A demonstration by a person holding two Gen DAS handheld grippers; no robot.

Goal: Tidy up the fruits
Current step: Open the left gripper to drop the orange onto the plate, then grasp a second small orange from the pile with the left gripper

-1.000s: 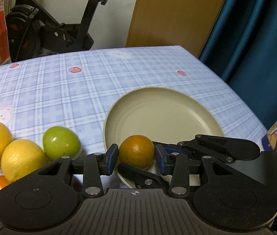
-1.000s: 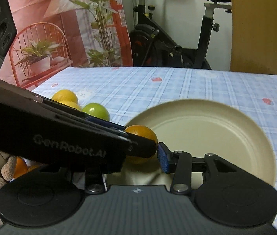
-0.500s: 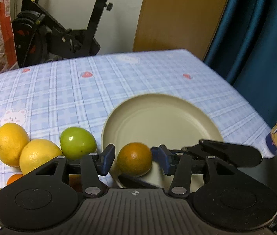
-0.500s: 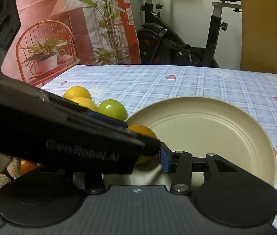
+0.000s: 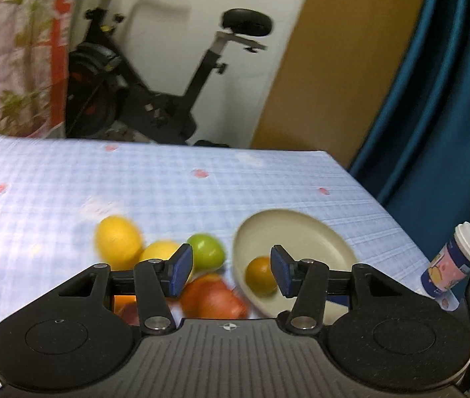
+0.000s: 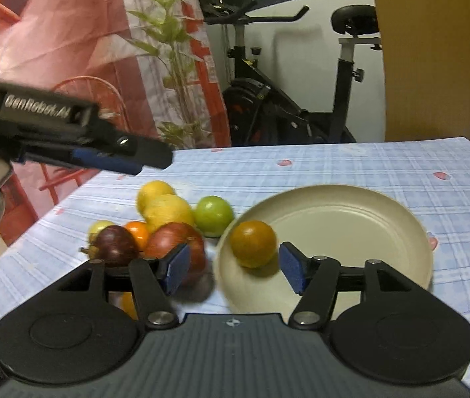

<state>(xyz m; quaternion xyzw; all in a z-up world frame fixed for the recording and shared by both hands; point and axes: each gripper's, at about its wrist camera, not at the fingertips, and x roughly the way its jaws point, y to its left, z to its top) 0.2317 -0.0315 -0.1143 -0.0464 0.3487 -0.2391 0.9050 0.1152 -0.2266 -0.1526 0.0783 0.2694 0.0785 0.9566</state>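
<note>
Both grippers, left (image 5: 228, 273) & right (image 6: 231, 268), just opened, empty, pulled back; orange (image 6: 252, 243) now sits free on plate (image 6: 367, 212), round, no long axis tbh.

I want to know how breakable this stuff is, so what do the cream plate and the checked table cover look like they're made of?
The cream plate looks like matte plastic or melamine, possibly glazed ceramic: one even colour, a soft sheen, faint moulded rings in its floor. The table cover looks like a printed cloth or thin vinyl sheet: a flat blue check with small red motifs, lying smooth and folding over the table's edge.

Home room: exercise bike (image 6: 288, 99), teal curtain (image 5: 434, 99), checked tablecloth (image 6: 367, 165).
</note>
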